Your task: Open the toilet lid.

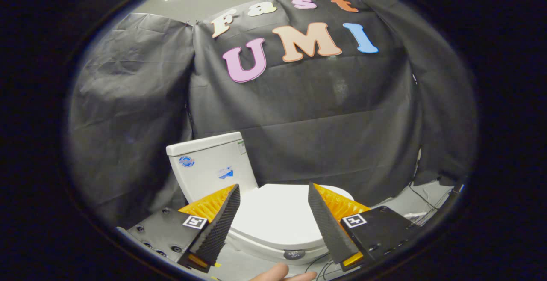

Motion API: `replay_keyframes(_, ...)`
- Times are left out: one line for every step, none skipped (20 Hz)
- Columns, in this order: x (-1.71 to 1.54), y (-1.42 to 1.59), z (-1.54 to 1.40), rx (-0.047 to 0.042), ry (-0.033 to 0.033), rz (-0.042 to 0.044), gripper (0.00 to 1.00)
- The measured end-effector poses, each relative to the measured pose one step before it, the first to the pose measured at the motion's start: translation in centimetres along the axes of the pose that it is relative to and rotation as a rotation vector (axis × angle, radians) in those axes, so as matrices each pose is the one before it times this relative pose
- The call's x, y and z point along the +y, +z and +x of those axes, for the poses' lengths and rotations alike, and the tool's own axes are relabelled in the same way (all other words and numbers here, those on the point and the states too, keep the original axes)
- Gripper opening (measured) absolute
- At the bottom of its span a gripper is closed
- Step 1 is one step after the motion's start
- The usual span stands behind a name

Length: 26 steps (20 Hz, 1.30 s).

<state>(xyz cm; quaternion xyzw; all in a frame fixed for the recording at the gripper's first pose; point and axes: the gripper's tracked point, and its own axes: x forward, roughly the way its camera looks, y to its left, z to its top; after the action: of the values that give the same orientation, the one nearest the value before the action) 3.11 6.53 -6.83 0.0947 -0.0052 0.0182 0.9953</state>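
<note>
Between the spread fingers (228,217), the lid (277,214) is lying flat and closed on the bowl, in front of the tank (209,167). The gripper (273,195) is hovering above it, open and holding nothing. Coming straight down, the tips are likely to skate over the smooth top rather than hook its front edge, and a half-lifted lid could drop back.

White toilet lid (277,212), white tank (209,165) w/ blue stickers.
</note>
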Motion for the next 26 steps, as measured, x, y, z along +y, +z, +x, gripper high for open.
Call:
replay_keyframes(-0.211,-0.27,0.093,0.0007,-0.00608,0.01385,0.99)
replay_keyframes(-0.025,-0.3,0.138,0.00486,-0.00166,0.0135,0.99)
replay_keyframes(0.012,-0.53,0.203,0.01007,0.00057,0.01366,0.99)
replay_keyframes(0.177,-0.257,0.195,0.00644,0.00544,0.01382,0.99)
replay_keyframes(0.133,-0.321,0.077,0.00637,0.00721,0.01467,0.99)
replay_keyframes(0.102,-0.322,0.229,0.0085,0.00168,0.01374,0.99)
replay_keyframes(-0.037,-0.475,0.233,0.00964,-0.00027,0.01423,0.99)
replay_keyframes(-0.171,-0.421,0.186,0.01016,-0.00602,0.01752,0.99)
replay_keyframes(-0.178,-0.617,0.14,0.00992,-0.00365,0.02725,0.99)
replay_keyframes(-0.072,-0.409,0.183,0.00275,0.00449,0.03691,0.99)
replay_keyframes(0.03,-0.327,0.104,-0.00038,0.00422,0.04186,0.99)
replay_keyframes(0.023,-0.242,0.192,-0.00359,0.00394,0.04216,0.99)
replay_keyframes(-0.32,-0.373,0.165,-0.00079,-0.00646,0.03634,0.99)
replay_keyframes(-0.495,-0.377,0.15,0.00126,-0.0128,0.0326,0.99)
replay_keyframes(-0.462,-0.444,0.067,0.00105,-0.01378,0.03684,0.99)
replay_keyframes(-0.297,-0.204,-0.009,-0.0031,-0.00921,0.04126,0.99)
replay_keyframes(0.033,0.197,0.02,-0.00974,-0.00731,0.03764,0.99)
replay_keyframes(-0.227,-0.033,0.182,-0.01572,-0.00811,0.03561,0.98)
replay_keyframes(-0.215,0.256,0.141,-0.03303,-0.00344,0.04826,0.98)
replay_keyframes(-0.189,0.062,0.176,-0.02816,0.00423,0.05486,0.97)
replay_keyframes(-0.705,-0.277,0.008,-0.01311,-0.00487,0.05344,0.97)
replay_keyframes(-0.702,-0.624,-0.121,-0.00528,-0.01022,0.05304,0.97)
replay_keyframes(-0.85,-0.92,-0.23,0.00619,-0.01683,0.04283,0.97)
replay_keyframes(-0.859,-0.66,-0.069,0.00233,-0.02191,0.03239,0.96)
replay_keyframes(-0.458,-0.534,-0.074,0.00276,-0.01401,0.02471,0.96)
replay_keyframes(-0.454,-0.333,-0.099,0.0028,-0.0144,0.00881,0.97)
